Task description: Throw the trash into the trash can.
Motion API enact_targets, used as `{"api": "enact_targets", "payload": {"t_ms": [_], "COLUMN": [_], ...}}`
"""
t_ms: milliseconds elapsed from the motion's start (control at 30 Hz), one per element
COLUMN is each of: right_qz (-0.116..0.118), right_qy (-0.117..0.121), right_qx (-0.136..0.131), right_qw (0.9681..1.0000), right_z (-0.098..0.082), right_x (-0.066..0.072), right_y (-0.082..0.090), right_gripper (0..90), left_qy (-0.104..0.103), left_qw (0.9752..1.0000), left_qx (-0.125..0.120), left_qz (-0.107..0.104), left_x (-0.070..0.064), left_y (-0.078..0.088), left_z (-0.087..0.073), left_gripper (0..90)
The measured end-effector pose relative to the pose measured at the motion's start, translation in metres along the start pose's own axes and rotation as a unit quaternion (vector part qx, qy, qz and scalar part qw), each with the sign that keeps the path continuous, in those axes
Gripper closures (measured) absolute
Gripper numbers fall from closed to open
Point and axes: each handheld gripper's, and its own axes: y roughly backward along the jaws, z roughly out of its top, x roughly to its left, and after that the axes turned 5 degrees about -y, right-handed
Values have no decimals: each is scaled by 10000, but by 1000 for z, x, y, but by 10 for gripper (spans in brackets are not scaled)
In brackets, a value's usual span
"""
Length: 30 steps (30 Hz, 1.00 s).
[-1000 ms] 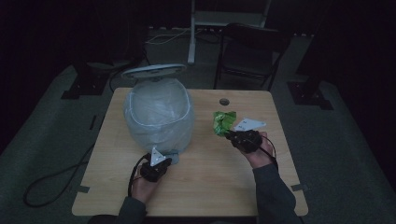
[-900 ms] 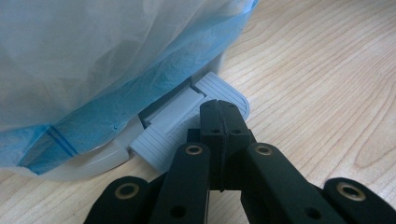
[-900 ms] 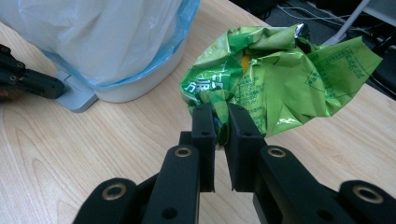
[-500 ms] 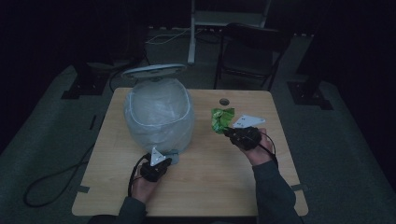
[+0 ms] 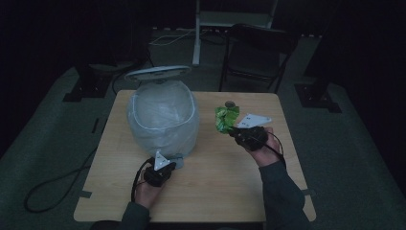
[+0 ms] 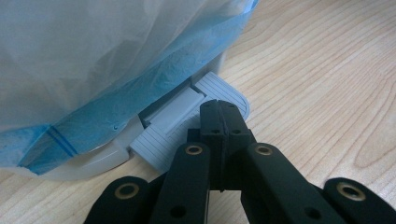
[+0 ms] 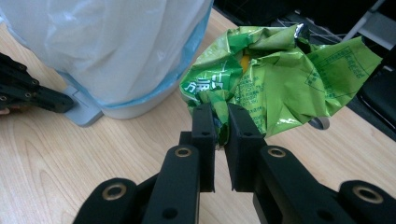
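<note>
Green crumpled wrapper (image 7: 285, 74) clamped in right claw (image 7: 222, 122), left claw (image 6: 219, 114) clenched on pedal (image 6: 175, 126), one lined bin (image 5: 163, 120)

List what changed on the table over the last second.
The right gripper, shut on the crumpled green foil wrapper, lifted it slightly. The left gripper stayed shut on the grey pedal of the white plastic-lined bin, lid still raised.

Crumpled green wrapper (image 7: 280, 79), lifted beside lined bin (image 5: 163, 120)
</note>
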Motion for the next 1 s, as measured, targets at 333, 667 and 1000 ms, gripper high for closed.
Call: {"api": "enact_targets", "payload": {"t_ms": [333,667,1000], "right_qz": [-1,46,70], "right_qy": [104,110,134], "right_qx": [-86,-190,-249], "right_qw": [9999,9997,9996], "right_z": [13,25,33], "right_x": [0,2,3], "right_y": [6,10,12], "right_gripper": [824,824,824], "left_qy": [3,5,8], "left_qw": [10000,10000,10000], "left_qx": [0,-3,-5], "left_qz": [-3,-2,-3], "left_x": [0,0,0], "left_y": [0,0,0], "left_z": [0,0,0], "left_gripper": [900,900,900]}}
